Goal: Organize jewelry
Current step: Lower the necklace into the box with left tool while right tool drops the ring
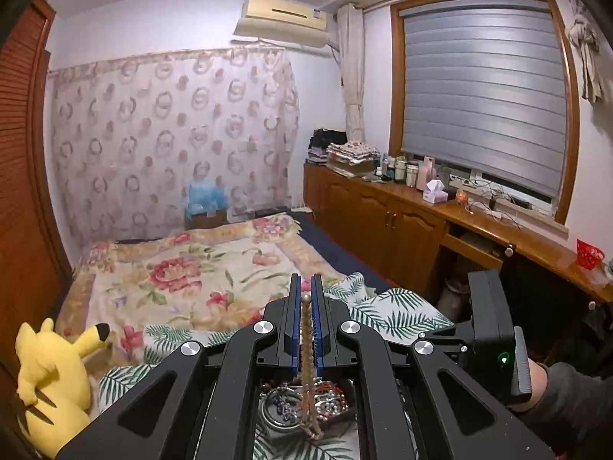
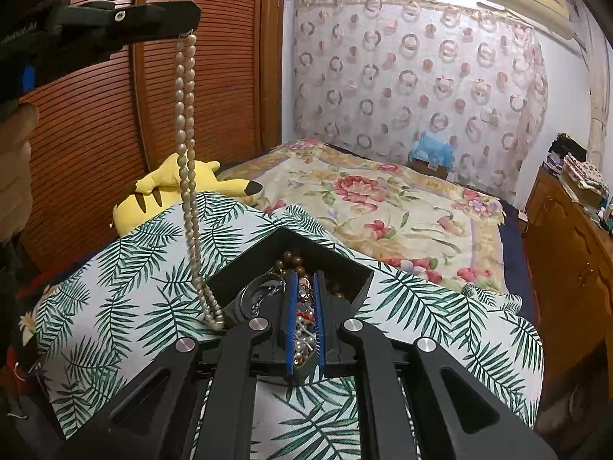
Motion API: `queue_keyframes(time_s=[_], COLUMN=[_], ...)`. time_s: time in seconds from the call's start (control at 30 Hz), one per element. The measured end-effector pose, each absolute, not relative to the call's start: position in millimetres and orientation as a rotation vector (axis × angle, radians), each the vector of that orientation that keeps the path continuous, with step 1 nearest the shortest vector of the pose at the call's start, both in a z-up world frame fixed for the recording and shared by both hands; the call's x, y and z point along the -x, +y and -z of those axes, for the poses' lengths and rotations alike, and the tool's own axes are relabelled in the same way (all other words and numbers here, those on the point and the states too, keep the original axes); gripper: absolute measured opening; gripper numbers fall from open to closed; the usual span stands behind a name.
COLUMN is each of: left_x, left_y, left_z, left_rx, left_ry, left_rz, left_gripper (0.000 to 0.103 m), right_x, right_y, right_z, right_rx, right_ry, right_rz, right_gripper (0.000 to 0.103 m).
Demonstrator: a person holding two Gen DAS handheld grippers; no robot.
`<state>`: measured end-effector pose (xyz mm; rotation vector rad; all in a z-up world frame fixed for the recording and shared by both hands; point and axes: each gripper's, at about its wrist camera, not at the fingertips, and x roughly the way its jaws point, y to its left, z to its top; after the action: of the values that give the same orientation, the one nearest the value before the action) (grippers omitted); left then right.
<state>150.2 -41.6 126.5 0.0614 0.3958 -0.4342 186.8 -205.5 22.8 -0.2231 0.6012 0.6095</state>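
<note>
My left gripper (image 1: 305, 281) is shut on a pearl necklace (image 1: 306, 364) and holds it high. The strand hangs down between the fingers toward a black jewelry box (image 1: 306, 410) below. In the right wrist view the left gripper (image 2: 189, 30) is at the upper left and the pearl necklace (image 2: 187, 176) dangles from it, its lower end beside the black box (image 2: 345, 268). The box holds brown beads and mixed jewelry. My right gripper (image 2: 305, 280) hovers low over the box with its jaws nearly closed, and I cannot tell if it grips anything.
The box sits on a palm-leaf cloth (image 2: 134, 268) on a bed with a floral blanket (image 2: 383, 199). A yellow plush toy (image 2: 172, 184) lies at the left by a wooden wardrobe (image 2: 115, 115). Wooden cabinets (image 1: 383, 222) line the right wall.
</note>
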Motion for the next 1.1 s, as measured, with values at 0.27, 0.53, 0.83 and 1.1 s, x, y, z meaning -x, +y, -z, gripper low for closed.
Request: queue_keyframes(time_s=[0.27,0.53,0.83,1.1], left_x=[-167,-186,-207,-194], left_y=[-35,-29,-28,-14], left_z=[-99,-83,-33,-2], left_rx=[-0.059,-0.059,-0.064,-0.053], left_ry=[0.458,0.485,0.615,0.664], left_rz=[0.407,0.372,0.362,0.315], left_gripper=[0.004,0.004,0.006,0.036], right_x=[-210,-224,-244,-256], right_y=[-198,-189,-186,-188], right_z=[-17,-5,13,18], right_rx=[0.221,0.226,0.193,0.163], right_ry=[0.619,0.648,0.699,0.707], right_rz=[-0.608,-0.603,-0.591,-0.557], right_gripper=[0.009,0.009,0.010,0.010])
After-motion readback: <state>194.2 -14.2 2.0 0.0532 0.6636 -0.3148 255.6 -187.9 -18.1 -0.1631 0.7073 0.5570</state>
